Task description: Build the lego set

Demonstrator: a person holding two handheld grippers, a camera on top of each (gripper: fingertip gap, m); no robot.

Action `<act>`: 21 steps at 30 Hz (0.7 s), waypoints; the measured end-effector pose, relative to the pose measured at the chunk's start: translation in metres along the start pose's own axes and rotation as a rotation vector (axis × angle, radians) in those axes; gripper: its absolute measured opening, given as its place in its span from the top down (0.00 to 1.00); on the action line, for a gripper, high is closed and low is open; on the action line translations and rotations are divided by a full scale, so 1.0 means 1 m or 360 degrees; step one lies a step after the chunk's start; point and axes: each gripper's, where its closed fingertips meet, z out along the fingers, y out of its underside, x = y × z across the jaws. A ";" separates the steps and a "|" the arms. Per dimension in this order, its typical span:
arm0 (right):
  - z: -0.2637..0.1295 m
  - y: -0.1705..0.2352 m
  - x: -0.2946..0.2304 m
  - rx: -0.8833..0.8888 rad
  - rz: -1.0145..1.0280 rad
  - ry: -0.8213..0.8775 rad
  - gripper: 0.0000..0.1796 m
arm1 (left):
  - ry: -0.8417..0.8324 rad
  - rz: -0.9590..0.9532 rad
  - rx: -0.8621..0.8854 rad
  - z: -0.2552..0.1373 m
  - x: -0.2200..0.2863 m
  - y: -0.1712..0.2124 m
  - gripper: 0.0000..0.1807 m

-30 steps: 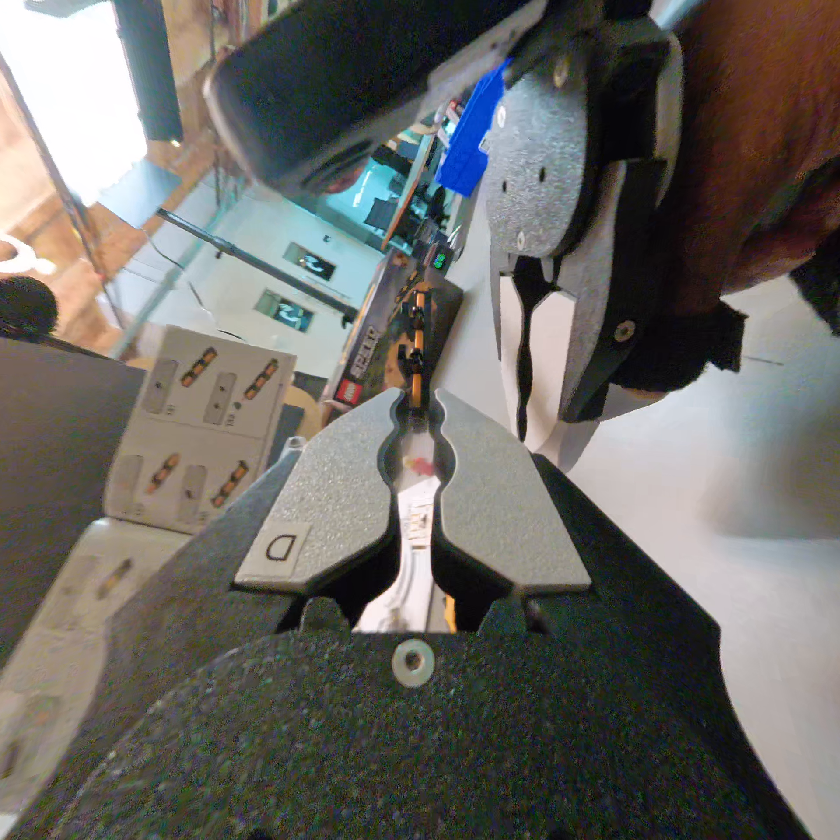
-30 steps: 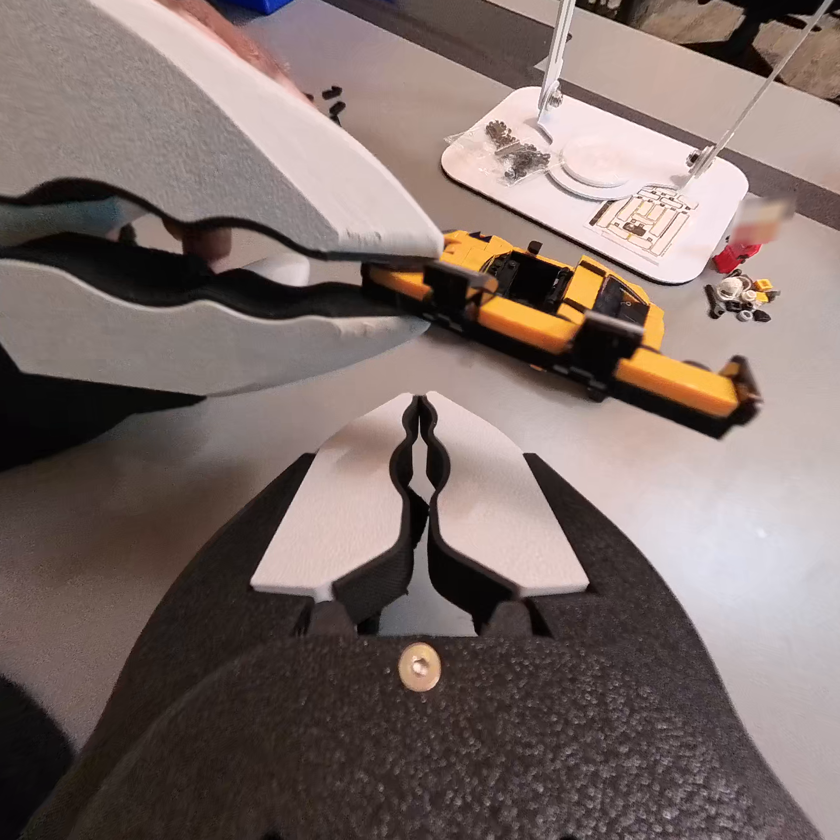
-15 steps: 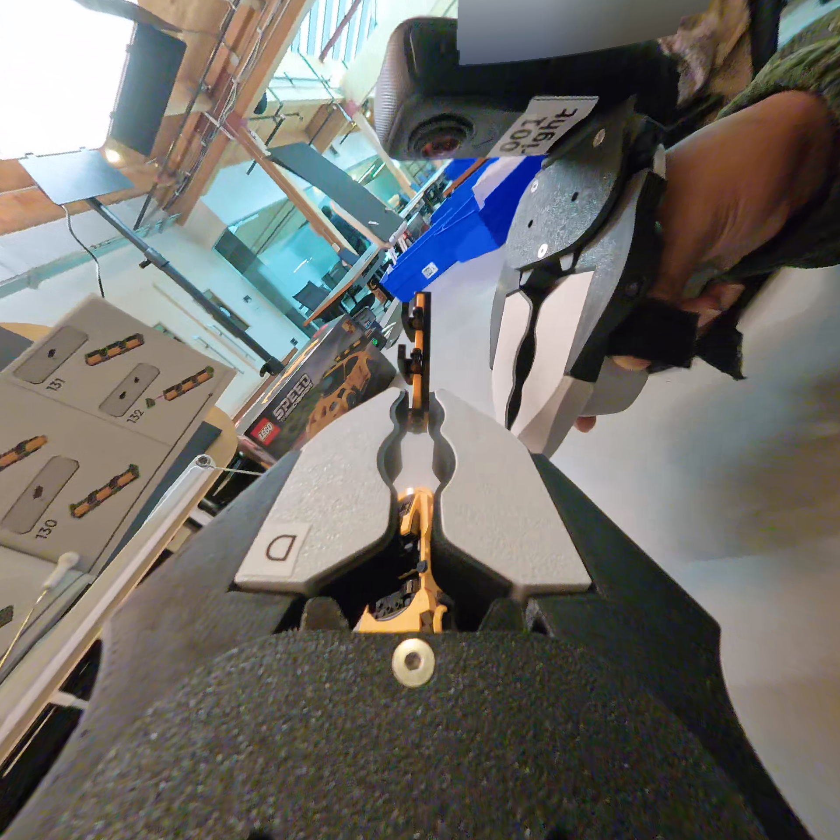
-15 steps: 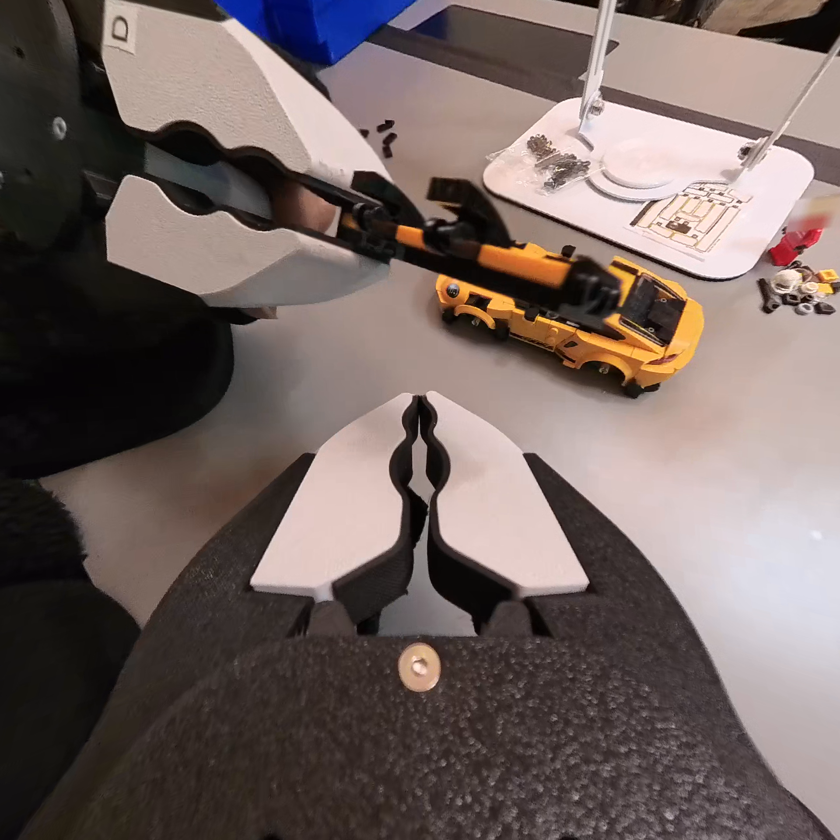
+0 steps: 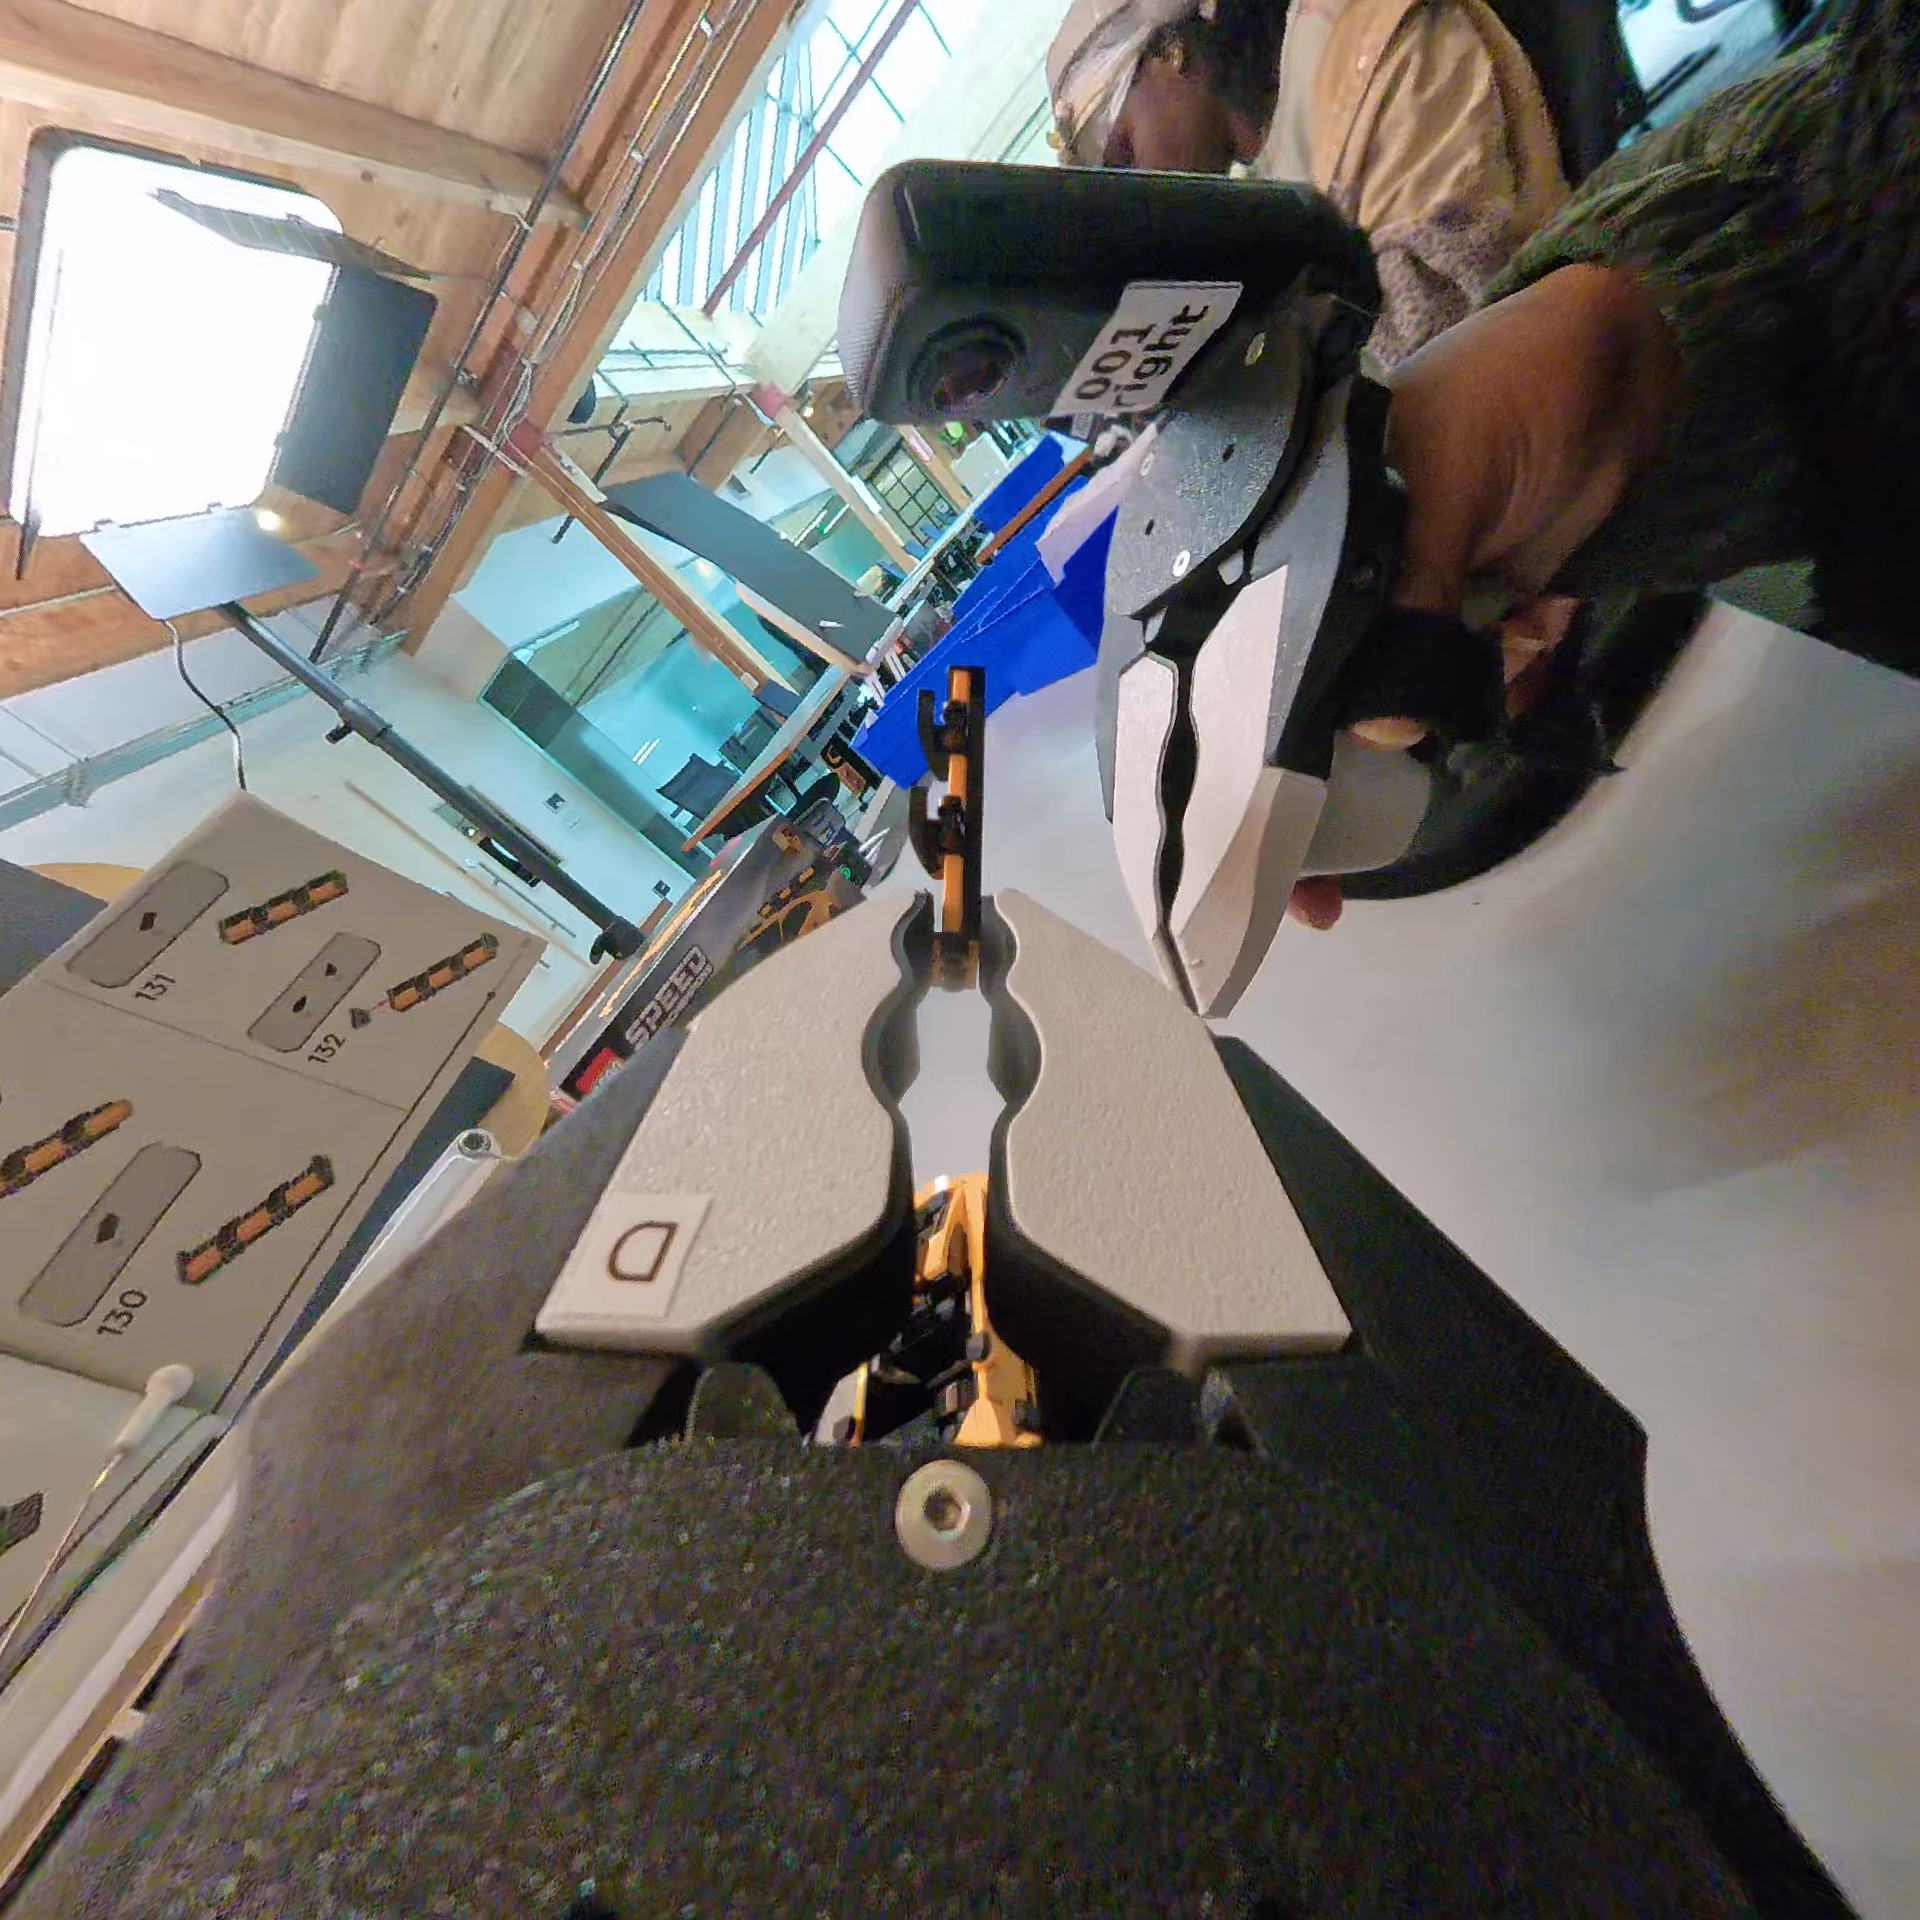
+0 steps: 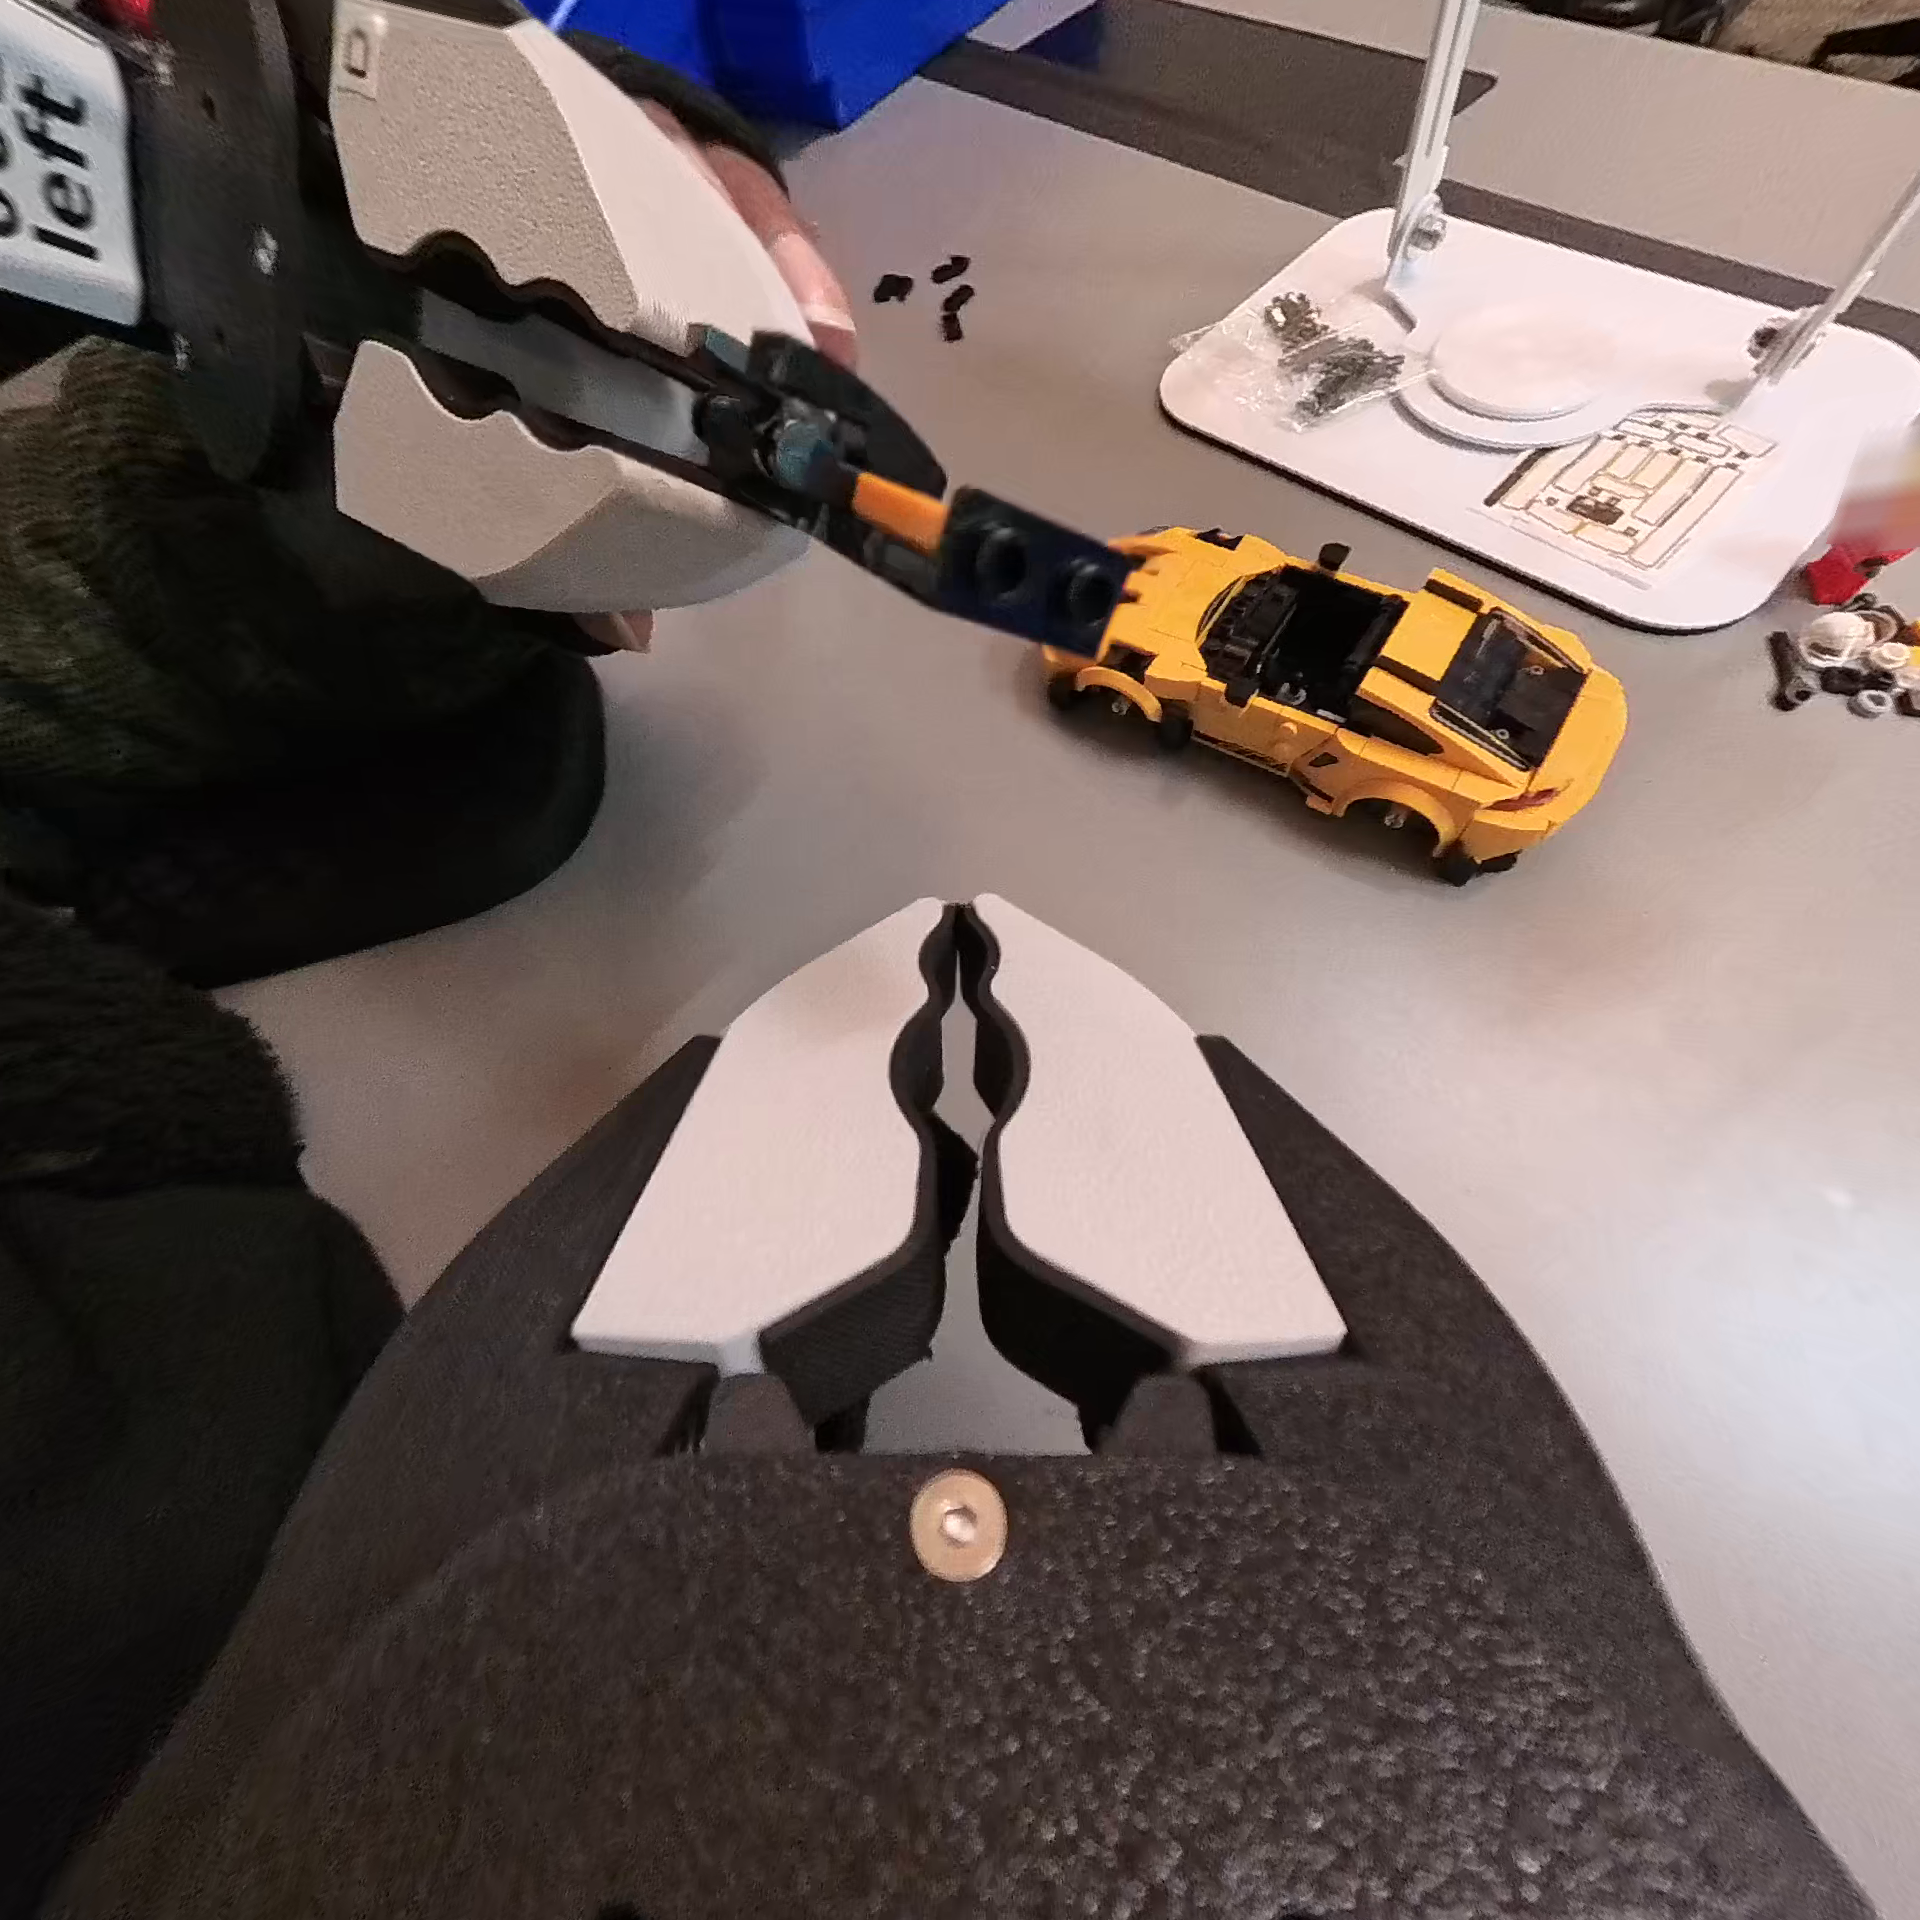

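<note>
My left gripper is shut on one end of a long, thin yellow-and-black lego strip, held in the air and seen edge-on. In the right wrist view the left gripper is at the upper left, and the strip sticks out toward the yellow lego car. The car stands on the grey table with its cabin open on top. My right gripper is shut and empty, held above the table in front of the car. It also shows in the left wrist view, to the right of the strip.
A white stand base at the back right bears a bag of small parts and a sticker sheet. Loose small pieces lie at the right edge and black bits behind the strip. The instruction booklet and set box stand at the left. Across from one pair of fingers to the other is roughly 7 centimetres.
The left gripper has moved left and up with the strip, away from the car. The strip's free end has swung toward the right camera. The right gripper stayed shut and drew back.
</note>
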 end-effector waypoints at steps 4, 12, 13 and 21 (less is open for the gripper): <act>-0.008 -0.003 -0.006 0.0000 -0.0094 -0.0107 1.00 | 0.0017 0.0033 0.0040 -0.001 0.003 -0.007 0.96; -0.022 0.005 -0.009 -0.0111 -0.0394 -0.0263 1.00 | -0.0043 0.0295 -0.0006 0.000 0.004 -0.013 0.96; -0.024 0.008 -0.008 -0.0131 -0.0439 -0.0278 1.00 | -0.0045 0.0334 -0.0013 0.001 0.005 -0.014 0.96; -0.036 0.026 -0.002 -0.0229 -0.0760 -0.0457 1.00 | -0.0047 0.0554 -0.0019 0.005 0.017 -0.023 0.96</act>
